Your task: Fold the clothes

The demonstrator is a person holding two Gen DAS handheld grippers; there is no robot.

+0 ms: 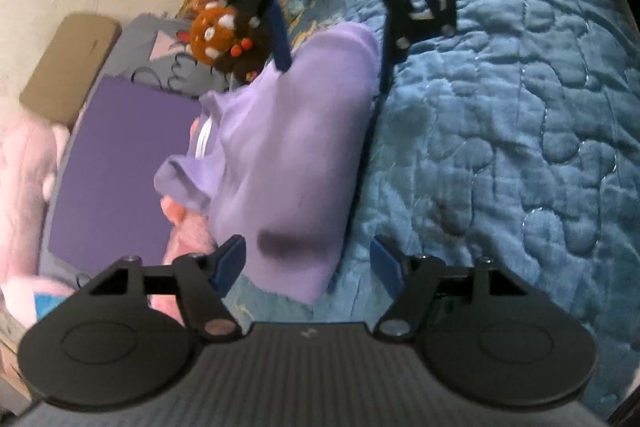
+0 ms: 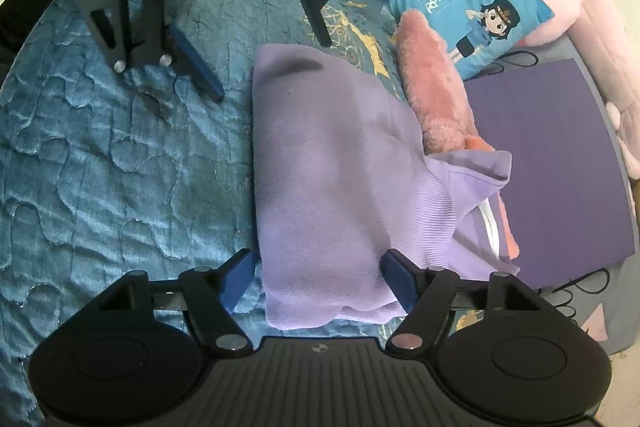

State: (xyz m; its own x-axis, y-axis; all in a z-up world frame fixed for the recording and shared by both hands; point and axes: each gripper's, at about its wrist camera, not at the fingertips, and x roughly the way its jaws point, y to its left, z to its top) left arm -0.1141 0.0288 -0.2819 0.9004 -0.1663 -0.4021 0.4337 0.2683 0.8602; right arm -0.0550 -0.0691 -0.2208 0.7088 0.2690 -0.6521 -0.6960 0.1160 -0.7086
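Blue quilted bed cover fills the left of the right wrist view. At centre we see the folded lilac garment lying on it. Our right claw straddles its near end, jaws apart, released. Our left claw likewise stands released around the far end. A purple mat lies right.

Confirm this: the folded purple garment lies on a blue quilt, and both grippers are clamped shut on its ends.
Not quite. The purple garment does lie on the blue quilt, but both the left gripper and right gripper stand open, pads clear of the cloth, as both wrist views show.
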